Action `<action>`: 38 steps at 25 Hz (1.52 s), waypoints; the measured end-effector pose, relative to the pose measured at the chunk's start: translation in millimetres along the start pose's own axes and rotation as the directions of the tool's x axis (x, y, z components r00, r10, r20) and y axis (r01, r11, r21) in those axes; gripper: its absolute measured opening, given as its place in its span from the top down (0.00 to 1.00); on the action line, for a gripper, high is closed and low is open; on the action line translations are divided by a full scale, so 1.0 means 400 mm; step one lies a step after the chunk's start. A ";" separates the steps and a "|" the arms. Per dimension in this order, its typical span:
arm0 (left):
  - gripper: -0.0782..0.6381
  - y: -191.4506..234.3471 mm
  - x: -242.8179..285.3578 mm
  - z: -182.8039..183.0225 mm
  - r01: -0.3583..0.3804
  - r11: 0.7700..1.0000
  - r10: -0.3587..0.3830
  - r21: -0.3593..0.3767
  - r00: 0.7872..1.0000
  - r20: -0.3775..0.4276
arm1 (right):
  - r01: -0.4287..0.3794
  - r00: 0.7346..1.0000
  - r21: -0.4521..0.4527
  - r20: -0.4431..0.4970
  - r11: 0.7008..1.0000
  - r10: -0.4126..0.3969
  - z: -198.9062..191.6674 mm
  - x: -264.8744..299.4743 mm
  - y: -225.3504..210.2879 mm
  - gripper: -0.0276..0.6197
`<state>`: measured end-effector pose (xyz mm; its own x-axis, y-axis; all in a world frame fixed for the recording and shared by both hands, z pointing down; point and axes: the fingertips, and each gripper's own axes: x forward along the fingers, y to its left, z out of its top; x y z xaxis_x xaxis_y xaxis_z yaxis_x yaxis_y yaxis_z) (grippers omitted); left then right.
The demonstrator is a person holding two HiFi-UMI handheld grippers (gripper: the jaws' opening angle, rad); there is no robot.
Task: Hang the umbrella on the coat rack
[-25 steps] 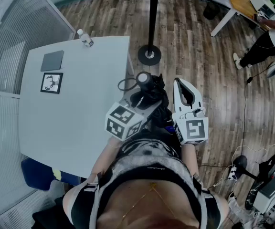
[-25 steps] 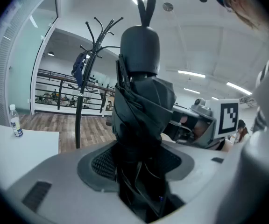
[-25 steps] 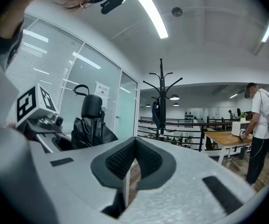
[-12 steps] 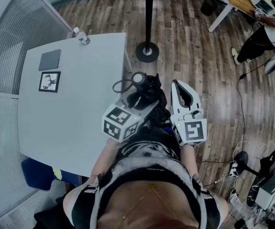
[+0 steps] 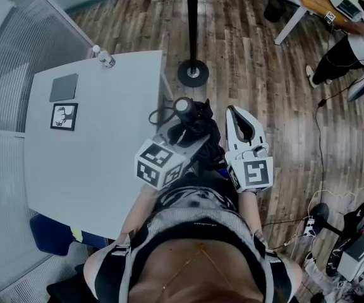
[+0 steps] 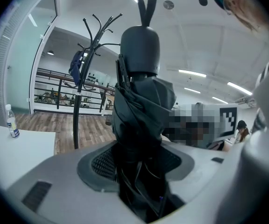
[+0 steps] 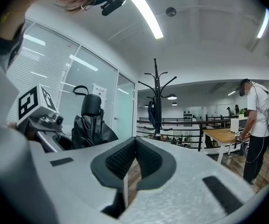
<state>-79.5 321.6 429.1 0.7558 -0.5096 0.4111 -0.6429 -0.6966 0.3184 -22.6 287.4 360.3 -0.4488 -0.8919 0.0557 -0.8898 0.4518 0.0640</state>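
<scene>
Clamping the folded black fabric umbrella [image 6: 141, 101] in the left gripper [image 6: 139, 171], low on the bunched canopy, with the knob handle and thin black loop strap [image 5: 160, 113] up top. Holding the right gripper [image 7: 132, 167] empty, jaws all but closed on nothing, just at 3 o'clock of the umbrella in the head view. Standing well short of the black metal coat rack [image 5: 192, 43] at 12 o'clock, past the corner of the white table [image 5: 100, 169].

Risks, judging from here:
- Gripping soft fabric rather than the shaft: probably slipping or twisting in the pads while lifting toward a hook.
- Aiming a small floppy loop at a thin hook: likely missing, or half-catching and dropping on release.
- Working near the blue hanging item [image 6: 75, 66] on the rack: possibly snagging it.
- Pushing on a slim pole with a small round base: possibly rocking the rack.
- Swinging past the table edge at 9 o'clock: possibly clipping the strap.
</scene>
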 end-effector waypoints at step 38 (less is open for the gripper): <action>0.57 0.099 0.309 0.218 -0.099 0.994 0.100 -0.034 0.995 0.014 | -0.178 0.983 -0.051 0.031 0.983 0.180 0.048 0.254 -0.306 0.95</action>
<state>-0.8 187.2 418.0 0.6897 -0.5833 0.4290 -0.7185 -0.6250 0.3053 39.2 141.1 339.0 -0.6039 -0.7963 0.0350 -0.7903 0.6039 0.1040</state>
